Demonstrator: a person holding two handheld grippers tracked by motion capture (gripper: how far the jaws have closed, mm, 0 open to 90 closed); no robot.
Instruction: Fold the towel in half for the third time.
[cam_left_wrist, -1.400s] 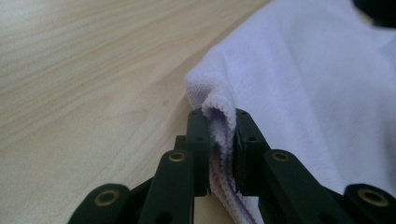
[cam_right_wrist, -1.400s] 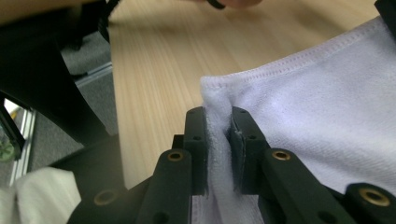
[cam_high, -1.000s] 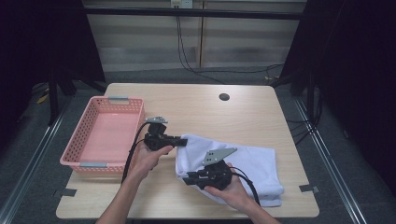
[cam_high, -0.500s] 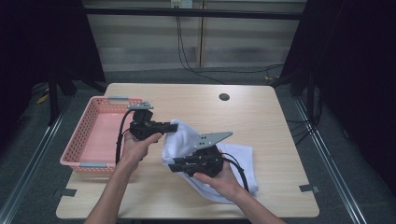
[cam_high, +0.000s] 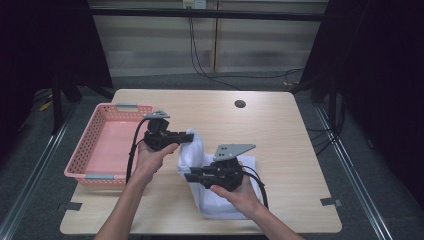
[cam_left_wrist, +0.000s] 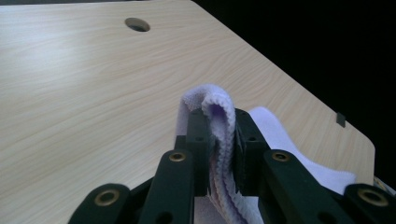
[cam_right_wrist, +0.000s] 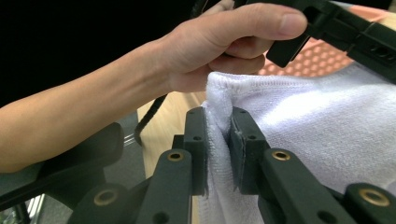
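Beside pink basket (cam_high: 107, 145), white terry towel (cam_high: 220, 200), bunched, partly lifted

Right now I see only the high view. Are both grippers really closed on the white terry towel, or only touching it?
Observer: The left gripper is closed on the white terry towel; a folded edge stands up between its fingers.
Operator: And the right one?
Observer: The right gripper also pinches a towel edge, with cloth pressed between both pads.
Operator: Is the pink plastic basket close to the towel?
Observer: In the right gripper view the pink plastic basket lies just behind the raised towel, beyond the left hand.
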